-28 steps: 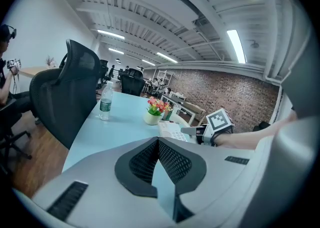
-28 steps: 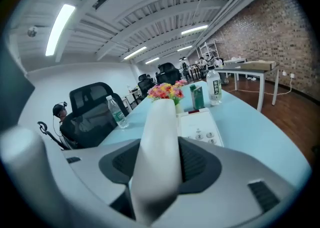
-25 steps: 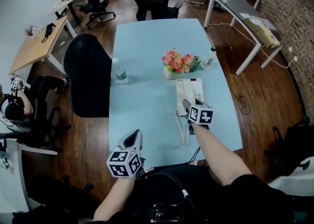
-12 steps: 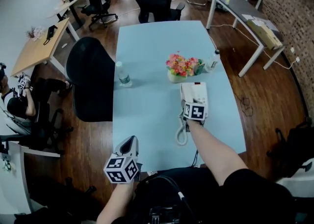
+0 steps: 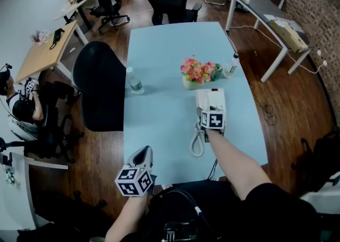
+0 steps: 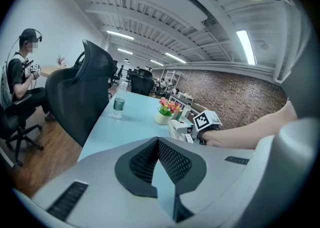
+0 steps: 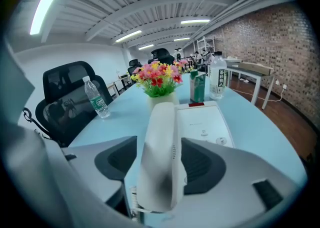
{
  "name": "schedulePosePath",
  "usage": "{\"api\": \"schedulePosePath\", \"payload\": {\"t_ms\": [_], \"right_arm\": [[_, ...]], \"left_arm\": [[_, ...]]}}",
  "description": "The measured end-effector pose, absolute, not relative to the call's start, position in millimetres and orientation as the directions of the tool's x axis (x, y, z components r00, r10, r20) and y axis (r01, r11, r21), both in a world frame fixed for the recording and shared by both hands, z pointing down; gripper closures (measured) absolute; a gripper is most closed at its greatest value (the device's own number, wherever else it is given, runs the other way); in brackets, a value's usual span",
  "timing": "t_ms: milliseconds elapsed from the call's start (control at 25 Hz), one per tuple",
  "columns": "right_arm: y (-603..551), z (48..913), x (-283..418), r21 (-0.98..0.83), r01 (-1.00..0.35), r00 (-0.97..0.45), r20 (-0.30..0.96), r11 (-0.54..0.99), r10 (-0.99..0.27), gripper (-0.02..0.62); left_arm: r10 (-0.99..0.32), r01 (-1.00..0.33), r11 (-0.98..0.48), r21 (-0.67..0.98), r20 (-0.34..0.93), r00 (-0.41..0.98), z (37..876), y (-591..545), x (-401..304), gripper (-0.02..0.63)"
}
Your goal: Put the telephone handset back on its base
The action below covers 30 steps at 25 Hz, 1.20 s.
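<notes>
Right tongs (image 7: 158,144) have just opened around the long white plastic phone handset (image 7: 160,167), mid-frame; left tongs (image 6: 158,141) are shut.

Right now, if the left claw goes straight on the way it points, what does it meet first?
Probably the light blue table top just ahead of the left claw; farther along stands the white flower pot. Depth is unclear.

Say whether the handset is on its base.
On: the handset lies on the base, between the just-opened jaws of the right gripper.
</notes>
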State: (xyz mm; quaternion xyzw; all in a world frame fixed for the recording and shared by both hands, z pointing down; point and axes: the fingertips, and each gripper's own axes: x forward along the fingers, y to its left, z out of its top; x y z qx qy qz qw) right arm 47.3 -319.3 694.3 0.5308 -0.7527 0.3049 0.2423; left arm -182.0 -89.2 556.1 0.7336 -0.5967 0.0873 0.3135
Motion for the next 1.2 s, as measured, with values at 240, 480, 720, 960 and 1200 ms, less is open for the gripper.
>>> {"api": "schedulePosePath", "payload": {"t_ms": [240,480,720,960,1200], "right_arm": [[-281.3,644.3,47.2,-0.379,-0.85,-0.526,0.57,0.366,-0.631,0.581],[-209.5,578.7,82.8,-0.536,-0.715,-0.68,0.387,0.448,-0.623,0.583],[-126.4,561.8,113.4,-0.54,-0.635,-0.765,0.341,0.552,-0.546,0.583],[-96.6,557.4,124.2,-0.599,-0.636,-0.753,0.345,0.486,-0.561,0.583],[-106.7,533.7,103.5,-0.534,-0.626,-0.773,0.325,0.569,-0.545,0.583]], "left_arm": [[-0.787,-0.905,-0.137,0.404,0.511,0.347,561.9,-98.0,-150.9,0.611],[-0.764,-0.81,-0.057,0.584,0.496,0.412,569.7,-113.7,-132.3,0.611],[-0.732,-0.824,-0.176,0.539,0.487,0.476,560.3,-119.3,-78.3,0.611],[-0.688,-0.858,-0.329,0.394,0.522,0.504,555.2,-99.3,-38.4,0.611],[-0.706,-0.864,-0.316,0.392,0.512,0.49,553.3,-94.9,-47.2,0.611]]}}
